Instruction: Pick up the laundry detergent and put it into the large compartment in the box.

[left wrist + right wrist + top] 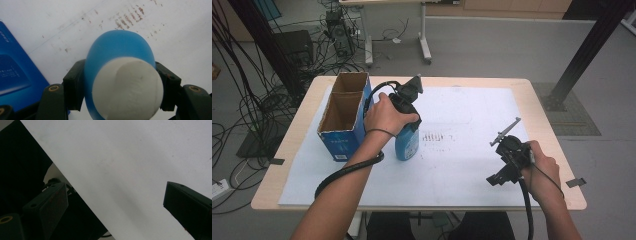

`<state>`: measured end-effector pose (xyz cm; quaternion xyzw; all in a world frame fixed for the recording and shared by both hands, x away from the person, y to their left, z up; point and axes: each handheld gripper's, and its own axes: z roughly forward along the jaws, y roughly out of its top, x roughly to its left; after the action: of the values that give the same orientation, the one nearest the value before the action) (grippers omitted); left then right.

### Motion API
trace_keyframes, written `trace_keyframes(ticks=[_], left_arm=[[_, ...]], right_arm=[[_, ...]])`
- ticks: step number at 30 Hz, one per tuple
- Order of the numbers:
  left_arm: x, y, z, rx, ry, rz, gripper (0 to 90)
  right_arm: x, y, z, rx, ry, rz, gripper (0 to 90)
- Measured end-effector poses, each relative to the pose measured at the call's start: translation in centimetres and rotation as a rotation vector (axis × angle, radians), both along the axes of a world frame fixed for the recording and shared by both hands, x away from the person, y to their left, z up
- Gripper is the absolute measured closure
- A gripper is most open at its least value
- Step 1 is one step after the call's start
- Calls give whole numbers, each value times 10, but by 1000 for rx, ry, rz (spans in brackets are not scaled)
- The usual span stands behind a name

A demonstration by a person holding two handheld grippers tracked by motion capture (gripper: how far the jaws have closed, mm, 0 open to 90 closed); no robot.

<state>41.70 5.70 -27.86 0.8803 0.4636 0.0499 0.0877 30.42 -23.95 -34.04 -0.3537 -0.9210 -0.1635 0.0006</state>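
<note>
The left gripper (120, 87) is clamped on a blue bottle (117, 62), one black jaw pressed to each side of its body just under the white cap (127, 87). In the high view that left gripper (408, 107) sits on top of the blue bottle (407, 144), which stands upright on the white sheet (472, 105) a little toward nine o'clock from the table's middle. Immediately at the bottle's nine o'clock stands an open blue cardboard box (343, 120) with two compartments, its side close to the bottle; whether they touch cannot be told. At the bottle's three o'clock, faint reddish-brown marks (437, 137) speckle the sheet, and they show again at twelve to one o'clock of the bottle in the left gripper view (130, 17). Well apart, toward four o'clock on the table, the right gripper (504, 162) is held above the sheet near its edge; in its own view the right gripper (115, 202) has its jaws spread wide with nothing between them, white sheet (130, 165) behind. The wooden table (552, 130) borders the sheet.
</note>
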Motion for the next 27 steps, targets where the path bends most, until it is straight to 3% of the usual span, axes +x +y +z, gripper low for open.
trace_keyframes(ticks=[27], left_arm=[[-1,-1,0,11,1,2,374]], right_arm=[[0,0,0,2,-2,0,54]])
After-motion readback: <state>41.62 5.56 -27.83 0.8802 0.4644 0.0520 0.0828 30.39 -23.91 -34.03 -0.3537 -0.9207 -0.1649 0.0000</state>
